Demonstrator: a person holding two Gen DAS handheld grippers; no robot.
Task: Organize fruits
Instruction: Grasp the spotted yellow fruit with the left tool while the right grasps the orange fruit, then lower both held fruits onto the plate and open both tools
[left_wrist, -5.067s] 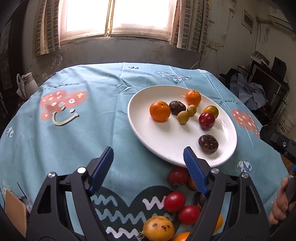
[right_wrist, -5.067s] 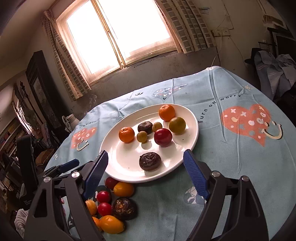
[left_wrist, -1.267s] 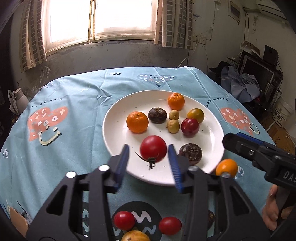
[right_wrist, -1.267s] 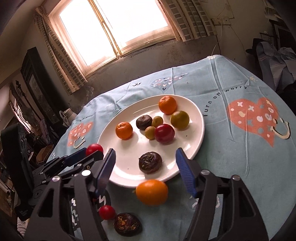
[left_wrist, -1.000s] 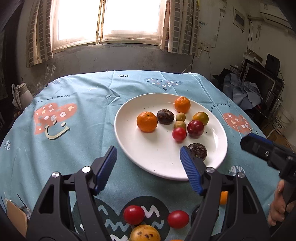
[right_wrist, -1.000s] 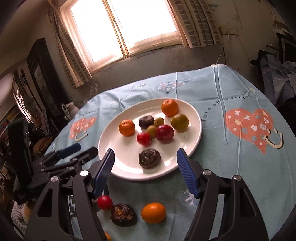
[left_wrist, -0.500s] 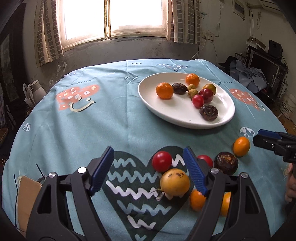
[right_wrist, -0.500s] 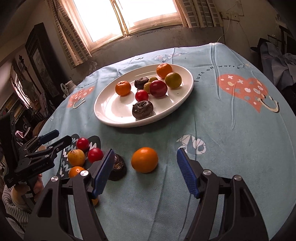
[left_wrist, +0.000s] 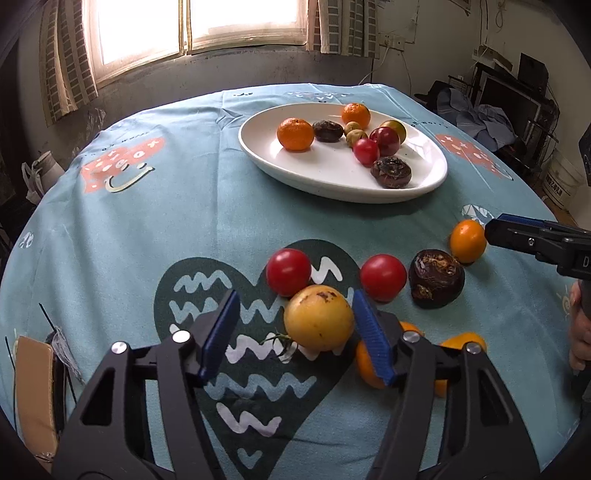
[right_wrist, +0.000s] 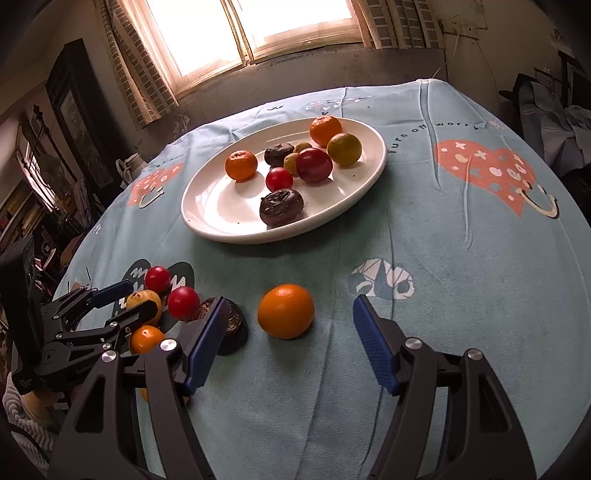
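On the blue tablecloth a yellow spotted fruit lies between the fingers of my left gripper. Its jaws are closing; the right pad is at the fruit's side, while the left pad stands clear of it. Two red tomatoes and a dark wrinkled fruit lie just beyond. My right gripper is open, with an orange fruit on the cloth between its fingertips, untouched. The white plate farther back holds several fruits.
More orange fruits lie partly hidden under my left gripper's right finger. A brown card sits at the table's left edge. A person's hand holds the right gripper. Furniture and clutter stand beyond the table on the right.
My left gripper has come down and forward over the yellow fruit, and its jaws have narrowed around it. The right gripper has barely moved; the orange fruit still sits between its open fingers.
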